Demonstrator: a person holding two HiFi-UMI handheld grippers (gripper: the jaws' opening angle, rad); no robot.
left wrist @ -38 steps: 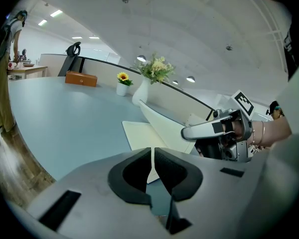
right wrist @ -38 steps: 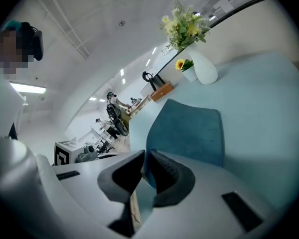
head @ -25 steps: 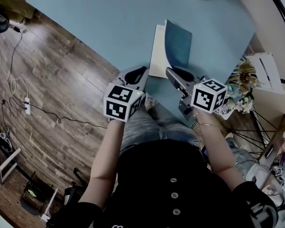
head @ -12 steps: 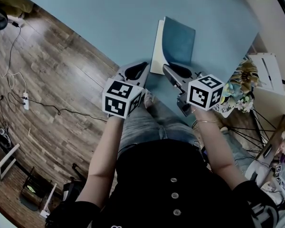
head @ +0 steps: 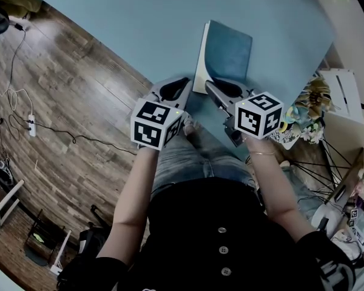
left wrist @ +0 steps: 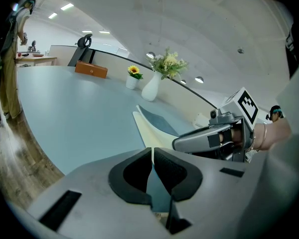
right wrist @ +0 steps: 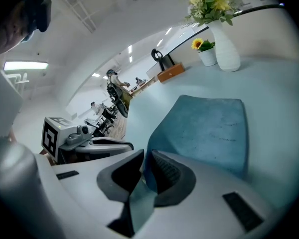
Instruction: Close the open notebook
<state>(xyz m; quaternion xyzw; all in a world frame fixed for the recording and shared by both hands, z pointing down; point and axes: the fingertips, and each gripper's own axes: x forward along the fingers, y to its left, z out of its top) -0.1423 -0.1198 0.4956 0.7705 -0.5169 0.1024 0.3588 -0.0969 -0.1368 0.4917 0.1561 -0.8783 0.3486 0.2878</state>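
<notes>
I swung the notebook cover (head: 229, 53), pinched between the jaws of my right gripper (right wrist: 143, 158), further down over the page (head: 199, 62), leaving less white showing beside them.

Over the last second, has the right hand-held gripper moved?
Yes. The right hand-held gripper, shut on the blue cover, has moved left toward the cream page. Less of that page now shows beside the cover.

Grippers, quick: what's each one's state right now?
Left gripper: closed, nothing between its fingers.
Right gripper: closed on the notebook's blue cover.
</notes>
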